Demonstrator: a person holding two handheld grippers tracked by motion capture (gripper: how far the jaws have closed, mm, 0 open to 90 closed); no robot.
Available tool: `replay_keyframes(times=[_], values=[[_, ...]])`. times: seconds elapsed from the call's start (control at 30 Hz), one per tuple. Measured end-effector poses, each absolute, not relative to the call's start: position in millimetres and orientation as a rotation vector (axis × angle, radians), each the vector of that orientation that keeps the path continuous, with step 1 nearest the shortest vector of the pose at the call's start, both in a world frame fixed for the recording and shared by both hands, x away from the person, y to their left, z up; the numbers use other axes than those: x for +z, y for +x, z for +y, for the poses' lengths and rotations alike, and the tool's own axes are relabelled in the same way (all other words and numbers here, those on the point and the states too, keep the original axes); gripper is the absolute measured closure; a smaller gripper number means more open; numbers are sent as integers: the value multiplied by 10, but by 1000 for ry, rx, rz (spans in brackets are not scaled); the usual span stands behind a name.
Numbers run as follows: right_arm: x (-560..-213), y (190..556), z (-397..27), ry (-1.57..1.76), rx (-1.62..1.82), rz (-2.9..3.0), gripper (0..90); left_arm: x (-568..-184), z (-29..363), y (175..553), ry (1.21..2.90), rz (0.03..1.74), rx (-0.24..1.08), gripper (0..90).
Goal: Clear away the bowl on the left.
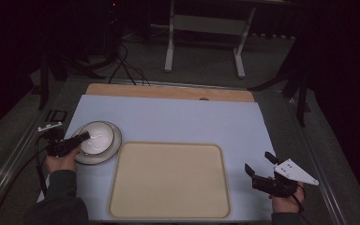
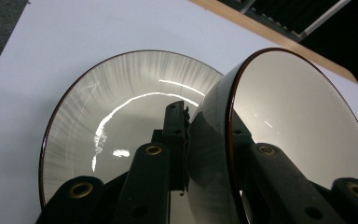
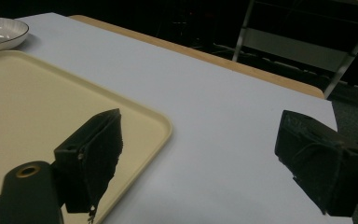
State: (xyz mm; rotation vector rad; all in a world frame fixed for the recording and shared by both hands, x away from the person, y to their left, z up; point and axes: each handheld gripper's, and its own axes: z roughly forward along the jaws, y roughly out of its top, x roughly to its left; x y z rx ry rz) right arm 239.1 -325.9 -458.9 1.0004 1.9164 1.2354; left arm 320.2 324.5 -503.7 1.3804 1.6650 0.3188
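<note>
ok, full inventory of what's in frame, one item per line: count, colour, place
bowl: 1, white inside with a dark rim, on the plate at the left of the mat; its wall is clamped between the left gripper's jaws
plate: 1, pale with a dark rim, under the bowl, left of the tray
tray: 1, cream, centre front of the mat, nothing on it
mat: 1, light blue-white, covers the tabletop
wooden board: 1, tan strip along the mat's far edge
metal stand: 1, white-grey, on the floor beyond the table
cables: several, black, on the floor at far left
left gripper: 1, black, shut on the bowl
right gripper: 1, black with a grey plate, open, over the mat right of the tray
hands: 2, in dark sleeves, at the near edge
</note>
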Motion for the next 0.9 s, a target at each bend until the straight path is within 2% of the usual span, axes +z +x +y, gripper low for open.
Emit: replay_keyframes(times=[0.9], values=[[-4583, 2383, -3267, 1005, 1238, 1906, 147, -4829, 3166, 3097, 1343, 1576, 339, 774]])
